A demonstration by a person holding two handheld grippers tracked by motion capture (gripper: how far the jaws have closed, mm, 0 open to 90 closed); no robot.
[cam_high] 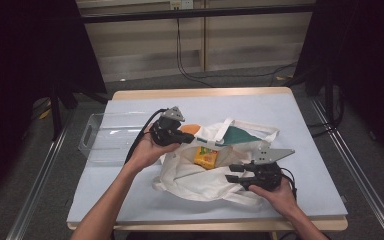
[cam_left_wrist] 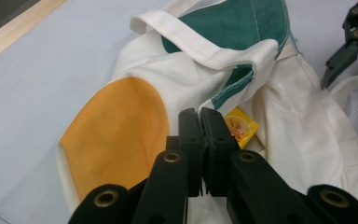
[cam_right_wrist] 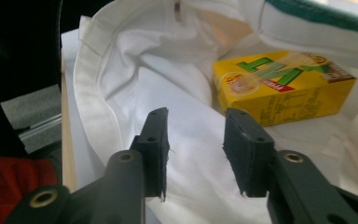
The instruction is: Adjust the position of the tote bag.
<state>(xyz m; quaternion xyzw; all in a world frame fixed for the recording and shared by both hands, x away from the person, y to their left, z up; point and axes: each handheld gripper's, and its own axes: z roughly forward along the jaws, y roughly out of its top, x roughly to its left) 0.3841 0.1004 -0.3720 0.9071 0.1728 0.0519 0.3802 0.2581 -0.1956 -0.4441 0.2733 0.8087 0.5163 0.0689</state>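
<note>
A white tote bag (cam_high: 200, 182) with a green patch and an orange patch (cam_left_wrist: 116, 135) lies in the middle of the table, its mouth gaping. Inside it lies a yellow carton (cam_high: 205, 156) (cam_right_wrist: 279, 86). My left gripper (cam_high: 189, 137) (cam_left_wrist: 200, 140) is shut at the bag's rim (cam_left_wrist: 233, 79) beside the orange patch, and the fabric appears pinched between its jaws. My right gripper (cam_high: 232, 173) (cam_right_wrist: 196, 149) is open at the bag's near right side, hovering over white fabric (cam_right_wrist: 135, 60) a short way from the carton. It also appears at the top right of the left gripper view, as the right gripper (cam_left_wrist: 342, 98).
A clear plastic tray (cam_high: 105, 137) sits on the left part of the blue-grey table top (cam_high: 280, 115). The table has a wooden edge (cam_high: 200, 93). Cables trail on the floor behind the table. Dark stands flank it on both sides.
</note>
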